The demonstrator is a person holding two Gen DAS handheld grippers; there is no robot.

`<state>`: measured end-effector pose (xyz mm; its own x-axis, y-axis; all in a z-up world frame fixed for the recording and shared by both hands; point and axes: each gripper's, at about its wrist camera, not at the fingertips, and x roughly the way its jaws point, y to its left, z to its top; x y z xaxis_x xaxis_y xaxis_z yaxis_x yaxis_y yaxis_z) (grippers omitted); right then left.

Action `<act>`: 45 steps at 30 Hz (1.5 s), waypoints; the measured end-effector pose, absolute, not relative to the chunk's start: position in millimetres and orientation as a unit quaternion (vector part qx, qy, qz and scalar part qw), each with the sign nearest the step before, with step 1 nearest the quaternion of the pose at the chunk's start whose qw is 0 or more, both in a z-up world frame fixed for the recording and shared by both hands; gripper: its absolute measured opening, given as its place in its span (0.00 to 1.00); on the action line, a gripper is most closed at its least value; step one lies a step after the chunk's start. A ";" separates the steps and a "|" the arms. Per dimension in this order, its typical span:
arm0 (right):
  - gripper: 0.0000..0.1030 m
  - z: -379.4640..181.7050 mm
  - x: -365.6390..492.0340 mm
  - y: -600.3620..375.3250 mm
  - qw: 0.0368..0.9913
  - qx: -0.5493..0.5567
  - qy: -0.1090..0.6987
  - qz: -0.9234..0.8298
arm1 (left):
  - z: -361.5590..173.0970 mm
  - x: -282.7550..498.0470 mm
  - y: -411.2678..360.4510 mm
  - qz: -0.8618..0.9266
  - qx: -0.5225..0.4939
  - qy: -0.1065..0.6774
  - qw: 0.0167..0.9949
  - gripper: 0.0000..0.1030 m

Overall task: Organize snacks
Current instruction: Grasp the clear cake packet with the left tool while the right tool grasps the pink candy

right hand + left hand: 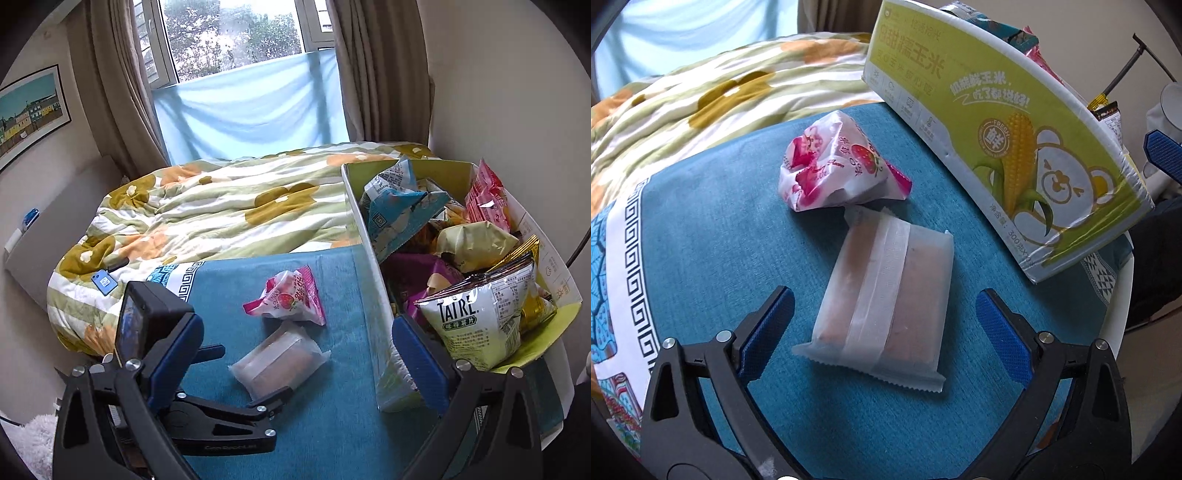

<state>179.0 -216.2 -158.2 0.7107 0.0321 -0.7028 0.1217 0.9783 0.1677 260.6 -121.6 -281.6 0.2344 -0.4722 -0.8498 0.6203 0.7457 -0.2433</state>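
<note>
A translucent white snack pack (pixel 886 295) with a brown cake inside lies on the blue tablecloth (pixel 713 229). My left gripper (pixel 884 332) is open, one finger on each side of the pack's near end, just above the cloth. A pink-and-white strawberry snack bag (pixel 834 166) lies just beyond it. The green corn-print cardboard box (pixel 1015 122) stands to the right, full of snack bags (pixel 476 314). In the right wrist view I see the pack (pixel 280 363), the strawberry bag (pixel 290 299) and the left gripper (pixel 255 371). My right gripper (pixel 295 354) is open and empty, above the table by the box wall (pixel 369 236).
A bed with a flowered quilt (pixel 221 206) lies beyond the table, with a blue phone (pixel 104 281) on it. Behind it are a window and curtains (pixel 373 70). The table's white rim (pixel 1123 295) shows at the right.
</note>
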 end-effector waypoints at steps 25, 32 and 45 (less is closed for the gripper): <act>0.99 -195.2 252.4 -179.4 0.905 0.065 0.419 0.013 | -288.5 298.9 -18.0 -0.252 0.039 0.550 0.795 0.63; 0.99 -243.2 297.2 -179.0 0.889 0.038 0.455 -0.004 | -288.6 318.0 -1.4 -0.225 0.031 0.547 0.806 0.63; 0.96 -286.8 318.2 -192.5 0.864 0.034 0.502 0.010 | -290.6 319.7 -5.8 -0.205 0.041 0.557 0.804 0.63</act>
